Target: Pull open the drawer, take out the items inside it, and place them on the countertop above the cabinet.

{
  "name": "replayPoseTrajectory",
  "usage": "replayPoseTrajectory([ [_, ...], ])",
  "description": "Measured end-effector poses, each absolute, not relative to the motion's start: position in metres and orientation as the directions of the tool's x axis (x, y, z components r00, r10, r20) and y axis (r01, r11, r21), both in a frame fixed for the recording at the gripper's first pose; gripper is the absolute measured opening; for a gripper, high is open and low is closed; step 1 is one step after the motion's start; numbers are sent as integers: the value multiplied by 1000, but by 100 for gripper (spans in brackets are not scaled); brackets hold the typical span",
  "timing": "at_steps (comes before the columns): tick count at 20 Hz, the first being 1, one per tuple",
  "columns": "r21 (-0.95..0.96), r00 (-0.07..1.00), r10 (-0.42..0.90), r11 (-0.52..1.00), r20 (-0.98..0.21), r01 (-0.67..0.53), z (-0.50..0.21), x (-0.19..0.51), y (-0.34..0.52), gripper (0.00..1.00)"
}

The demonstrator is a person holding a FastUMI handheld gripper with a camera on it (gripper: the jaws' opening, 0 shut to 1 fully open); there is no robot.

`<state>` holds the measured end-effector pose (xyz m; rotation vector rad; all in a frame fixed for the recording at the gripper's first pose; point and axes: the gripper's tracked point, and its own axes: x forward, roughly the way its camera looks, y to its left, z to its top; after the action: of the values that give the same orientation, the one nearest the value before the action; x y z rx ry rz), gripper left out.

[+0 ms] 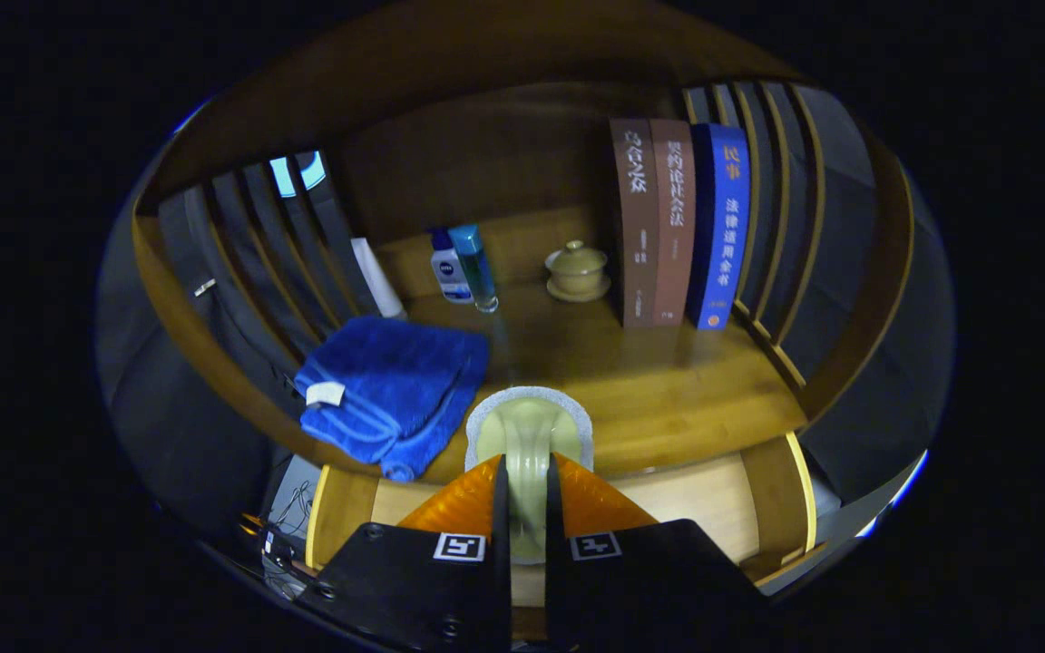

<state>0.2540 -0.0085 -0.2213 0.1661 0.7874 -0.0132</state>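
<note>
My gripper is shut on a pale green handle that carries a white-edged pad, a scrubber. The scrubber's head reaches just ahead of the fingertips, over the front edge of the wooden countertop. Whether it touches the wood I cannot tell. Below the fingers the drawer stands pulled open, showing a pale wood floor on the right; the gripper hides its middle. A folded blue towel lies on the countertop left of the scrubber, its corner hanging over the front edge.
At the back of the countertop stand two small bottles, a lidded tea cup on a saucer and three upright books. Slatted wooden sides close the shelf left and right. Cables hang at the drawer's left.
</note>
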Motion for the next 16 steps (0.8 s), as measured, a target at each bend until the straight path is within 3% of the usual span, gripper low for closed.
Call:
replayPoseTrajectory([
  [14,94,617,4,989,-787,114,-275,343,-24,19],
  [16,104,623,13,989,-782,109,-273,346,-25,24],
])
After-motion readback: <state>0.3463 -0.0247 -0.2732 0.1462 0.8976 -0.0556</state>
